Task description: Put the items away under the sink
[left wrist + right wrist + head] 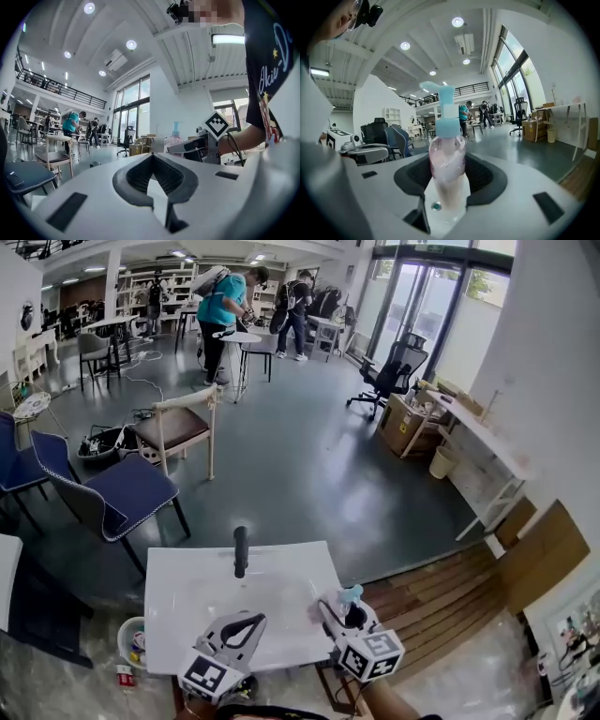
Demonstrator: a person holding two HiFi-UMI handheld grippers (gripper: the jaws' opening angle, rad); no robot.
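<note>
Lower right of the head view, the right gripper (345, 613) is clamped on an upright pink pump bottle (446, 154) above the white sink (187, 596). The left gripper (152, 157) is closed and empty.

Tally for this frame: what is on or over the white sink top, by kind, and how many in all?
Grippers: 2, the left gripper shut and empty, the right gripper shut on the pump bottle
Pump bottles: 1
Faucets: 1, the black faucet
Total: 4
</note>
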